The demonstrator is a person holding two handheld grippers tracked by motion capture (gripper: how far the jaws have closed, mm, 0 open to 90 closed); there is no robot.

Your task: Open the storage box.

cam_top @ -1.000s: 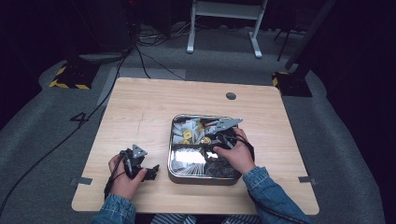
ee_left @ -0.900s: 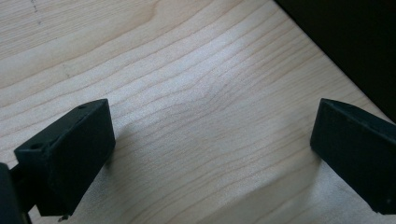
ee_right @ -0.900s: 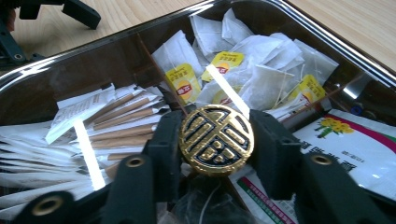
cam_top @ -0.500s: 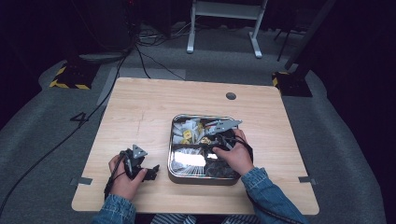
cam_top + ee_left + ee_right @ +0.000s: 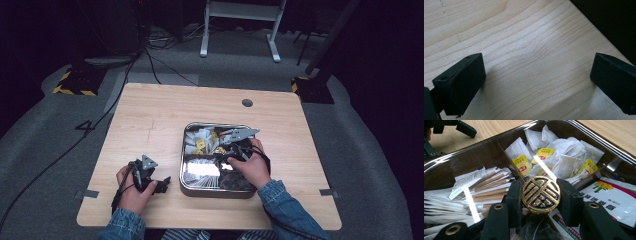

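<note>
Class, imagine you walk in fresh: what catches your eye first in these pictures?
A round gold-and-black medallion, gripped between the right gripper's jaws, over a shiny metal tin of tea bags and sachets. The left gripper rests open on the bare wooden table.

High view: overhead, facing forward-down on the pale wooden table point(image 5: 150, 120). Gripper views: close, along their jaws; both share the tabletop.

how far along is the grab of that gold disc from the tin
Done: the right gripper has just been closing and now clamps the gold disc. In hand: the disc sits over the tin, above the tea bags. Left: carrying it out. The left gripper rests open.
</note>
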